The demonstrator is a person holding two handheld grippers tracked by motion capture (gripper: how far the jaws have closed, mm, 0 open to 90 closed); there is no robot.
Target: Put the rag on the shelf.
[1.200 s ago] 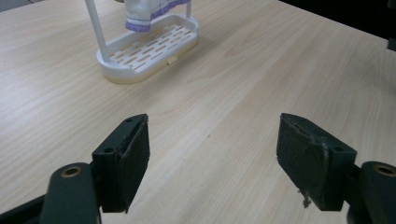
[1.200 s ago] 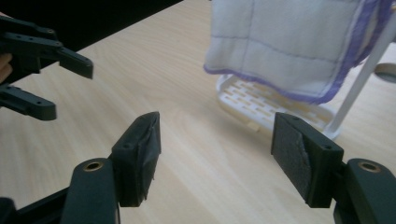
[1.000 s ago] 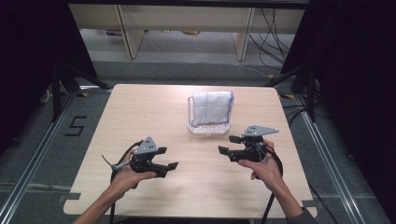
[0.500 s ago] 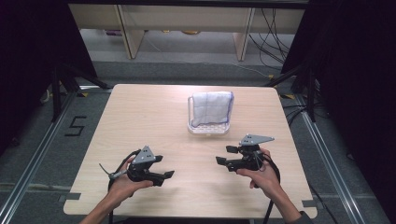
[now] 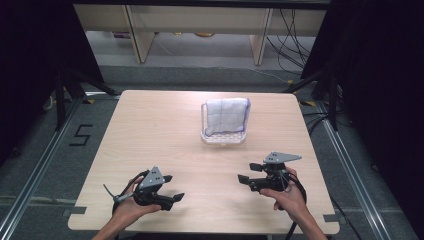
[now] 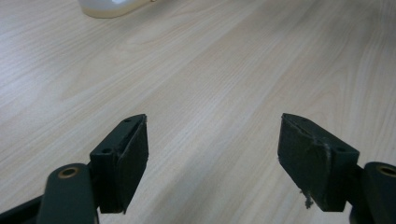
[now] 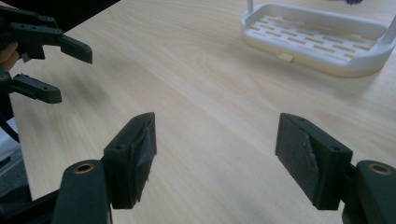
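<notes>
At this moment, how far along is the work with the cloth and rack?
Done, by the look of it: the cloth hangs folded over the white rack at the table's far middle. In hand: nothing; the left gripper and right gripper sit open and empty near the front edge, well apart from the rack. Nothing visible remains to do.

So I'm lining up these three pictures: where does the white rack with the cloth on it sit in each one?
High view: white rack stands beyond table centre, the cloth draped over it.
Left gripper view: a white corner at the top edge, left.
Right gripper view: its slotted tray at upper right.
Shared landmark: the pale wood table.
</notes>
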